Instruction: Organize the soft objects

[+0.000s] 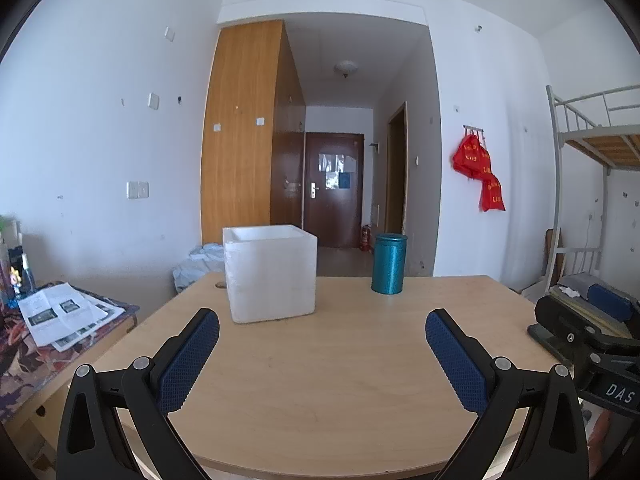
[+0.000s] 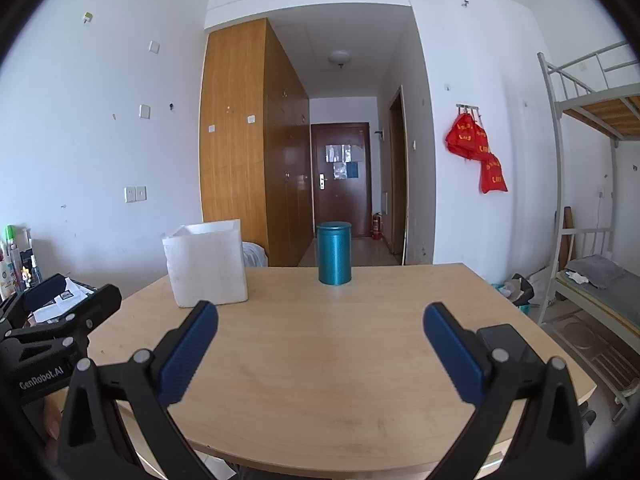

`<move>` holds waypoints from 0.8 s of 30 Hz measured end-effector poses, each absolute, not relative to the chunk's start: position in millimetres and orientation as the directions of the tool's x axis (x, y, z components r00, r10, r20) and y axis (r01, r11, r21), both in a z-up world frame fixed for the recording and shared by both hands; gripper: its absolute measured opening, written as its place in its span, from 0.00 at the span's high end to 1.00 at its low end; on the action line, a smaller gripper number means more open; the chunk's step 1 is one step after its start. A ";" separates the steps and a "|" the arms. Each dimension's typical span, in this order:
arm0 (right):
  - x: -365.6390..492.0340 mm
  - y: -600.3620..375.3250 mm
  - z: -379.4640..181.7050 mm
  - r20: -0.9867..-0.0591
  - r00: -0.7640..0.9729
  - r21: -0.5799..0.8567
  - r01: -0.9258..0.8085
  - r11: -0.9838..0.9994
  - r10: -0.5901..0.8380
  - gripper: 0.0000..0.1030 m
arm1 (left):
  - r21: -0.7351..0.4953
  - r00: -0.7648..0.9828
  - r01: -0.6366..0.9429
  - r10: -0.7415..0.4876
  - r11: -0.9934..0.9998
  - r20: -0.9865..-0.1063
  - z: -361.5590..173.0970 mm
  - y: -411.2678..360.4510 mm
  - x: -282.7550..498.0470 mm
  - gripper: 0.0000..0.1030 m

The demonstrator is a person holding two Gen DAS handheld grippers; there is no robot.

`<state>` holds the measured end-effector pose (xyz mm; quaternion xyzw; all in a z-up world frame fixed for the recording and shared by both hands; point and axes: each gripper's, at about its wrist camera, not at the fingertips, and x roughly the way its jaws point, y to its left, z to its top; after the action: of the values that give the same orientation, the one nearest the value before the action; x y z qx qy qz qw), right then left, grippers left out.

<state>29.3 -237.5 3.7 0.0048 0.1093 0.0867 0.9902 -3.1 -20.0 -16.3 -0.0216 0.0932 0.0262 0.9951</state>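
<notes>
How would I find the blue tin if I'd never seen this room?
Look at the wooden table. Two things stand near its far edge: a white foam box and, to its right, the tin. The tin is the round, shiny teal one with a lid.

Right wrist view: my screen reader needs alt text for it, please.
The open right gripper hovers empty over a wooden table; at its far edge stand a teal canister and, to its left, a white foam box. The left gripper shows at the left edge.

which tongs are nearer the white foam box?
Left. The left tongs sit just short of the foam box; the right tongs face the teal can, box off leftward.
</notes>
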 end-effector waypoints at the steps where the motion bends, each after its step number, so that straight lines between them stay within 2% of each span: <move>1: 29.5 -237.6 3.8 -0.215 0.961 0.029 -0.171 0.985 0.173 0.00 | -0.040 0.981 -0.055 0.047 0.998 -0.187 -16.1 -19.8 -3.7 0.00; 24: 28.1 -239.4 3.9 -0.220 0.959 0.026 -0.175 0.984 0.177 0.00 | -0.028 0.981 -0.059 0.053 0.998 -0.187 -15.3 -19.4 -5.7 0.00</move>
<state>28.1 -239.4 3.9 0.0029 0.1115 0.0889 0.9898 -5.7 -19.4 -15.3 -0.0167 0.0936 0.0281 0.9951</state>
